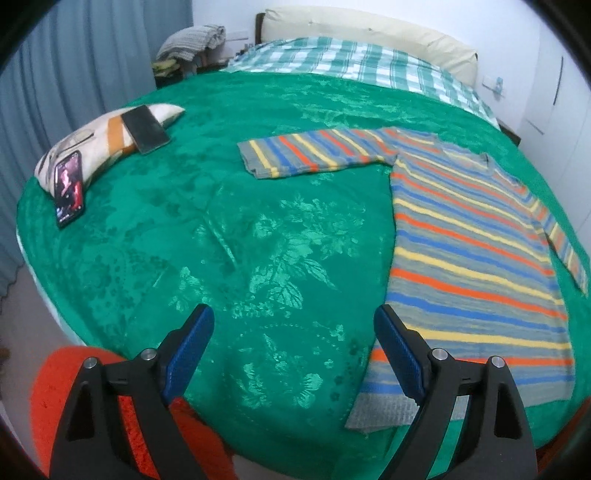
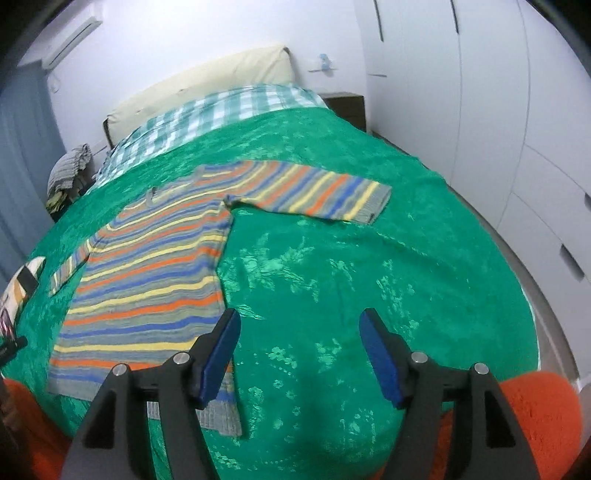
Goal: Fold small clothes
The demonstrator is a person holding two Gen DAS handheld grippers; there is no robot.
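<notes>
A wide bed fills both views, covered with a glossy green bedspread (image 1: 258, 229) woven with a raised floral pattern. At the top of the frames a green-and-white checked sheet (image 1: 354, 62) shows beyond it, with a cream padded headboard (image 1: 369, 29) against a white wall. Blue-grey curtains (image 1: 92, 55) hang at the upper left of the left wrist view; white wardrobe doors (image 2: 480, 110) curve down the right side of the right wrist view. A patterned pillow (image 1: 85, 144) lies at the left edge of the left view with a dark tablet (image 1: 146, 129) and a lit phone (image 1: 68, 188) leaning on it.

The striped sweater (image 1: 472, 258) is a soft knit with orange, yellow, blue and grey bands and a ribbed grey hem. It lies flat on the bedspread, in the right half of the left view and the left half of the right view. Its long axis runs from hem at the bottom up to neckline toward the headboard, and both sleeves are spread sideways.

The left gripper (image 1: 293, 354) has its blue-padded jaws spread wide, empty, above bare bedspread just beside the hem. The right gripper (image 2: 299, 354) is also spread and empty, its left pad over the hem corner.
</notes>
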